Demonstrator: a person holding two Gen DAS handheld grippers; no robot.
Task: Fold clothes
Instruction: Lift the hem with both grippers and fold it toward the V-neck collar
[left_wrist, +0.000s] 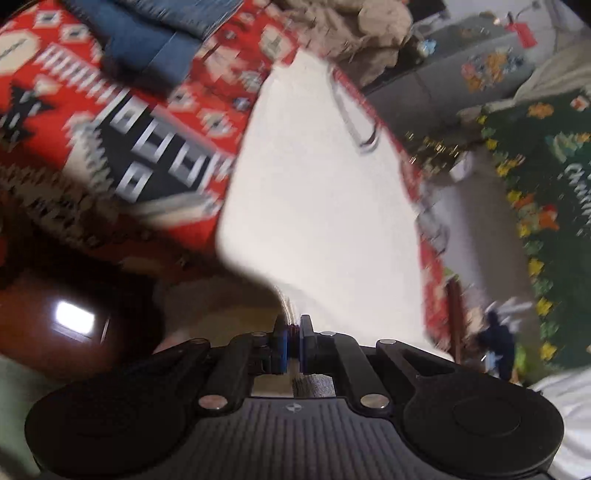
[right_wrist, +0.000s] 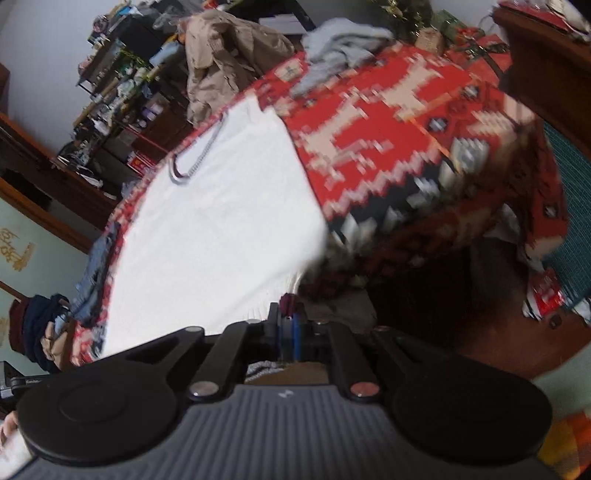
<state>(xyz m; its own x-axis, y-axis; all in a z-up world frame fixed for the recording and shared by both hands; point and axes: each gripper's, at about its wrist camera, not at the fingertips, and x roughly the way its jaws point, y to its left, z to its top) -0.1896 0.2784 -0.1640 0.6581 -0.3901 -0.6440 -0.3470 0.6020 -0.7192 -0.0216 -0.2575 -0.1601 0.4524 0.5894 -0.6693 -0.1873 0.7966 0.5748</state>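
Observation:
A white garment (left_wrist: 317, 192) with a grey-trimmed neckline lies spread over a table covered by a red patterned cloth (left_wrist: 74, 122). My left gripper (left_wrist: 293, 325) is shut on the garment's near edge, which bunches between the pads. In the right wrist view the same white garment (right_wrist: 218, 221) stretches away over the red cloth (right_wrist: 388, 122). There my right gripper (right_wrist: 290, 306) is shut on the garment's other near corner, just off the table's front edge. Both views are motion-blurred.
Folded blue jeans (left_wrist: 147, 40) and a beige garment heap (left_wrist: 354, 33) lie at the far side of the table. A grey garment (right_wrist: 343, 40) sits beside the beige heap (right_wrist: 225, 55). Cluttered shelves (right_wrist: 122, 81) stand beyond. A green floral rug (left_wrist: 546, 184) covers the floor.

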